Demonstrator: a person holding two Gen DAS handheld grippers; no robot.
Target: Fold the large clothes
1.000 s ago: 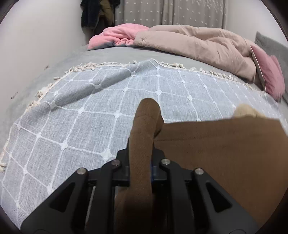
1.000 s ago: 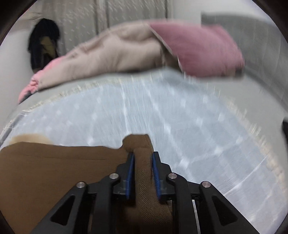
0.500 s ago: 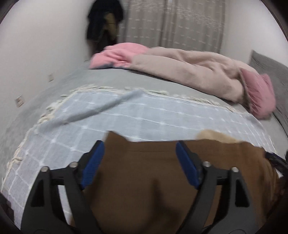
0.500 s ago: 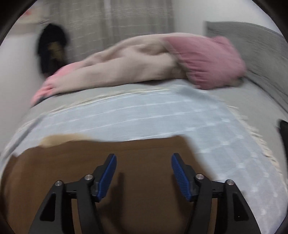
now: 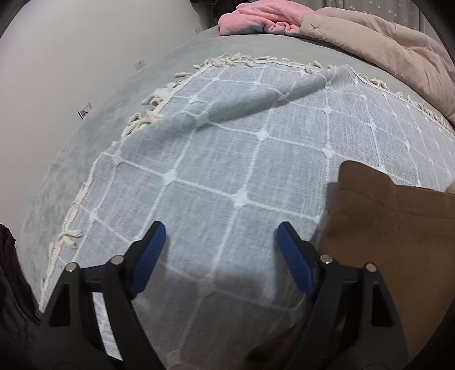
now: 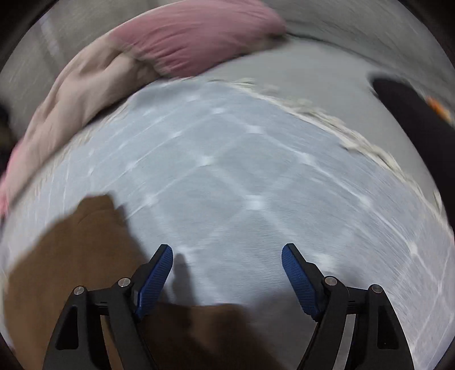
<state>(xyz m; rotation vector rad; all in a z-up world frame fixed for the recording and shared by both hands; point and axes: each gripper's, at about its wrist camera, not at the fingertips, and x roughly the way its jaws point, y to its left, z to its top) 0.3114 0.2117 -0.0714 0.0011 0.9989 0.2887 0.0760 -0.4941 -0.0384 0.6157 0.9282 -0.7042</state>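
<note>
Only the left view shows the blanket's (image 5: 227,159) raised crease; the brown garment (image 5: 392,244) lies flat, both the left gripper (image 5: 221,232) and the right gripper (image 6: 227,253) spread apart, empty.

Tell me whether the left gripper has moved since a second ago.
Yes. The left gripper let go of the brown garment and swung left, over the checked blanket.

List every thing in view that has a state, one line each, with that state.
left claw: open, empty, over the throw.
right claw: open, empty, beside the garment.
brown garment: lying folded on the throw, released.
blue-grey checked throw: spread on the bed, one ridge wrinkle.
beige duvet: bunched up.
pink blanket: crumpled.
</note>
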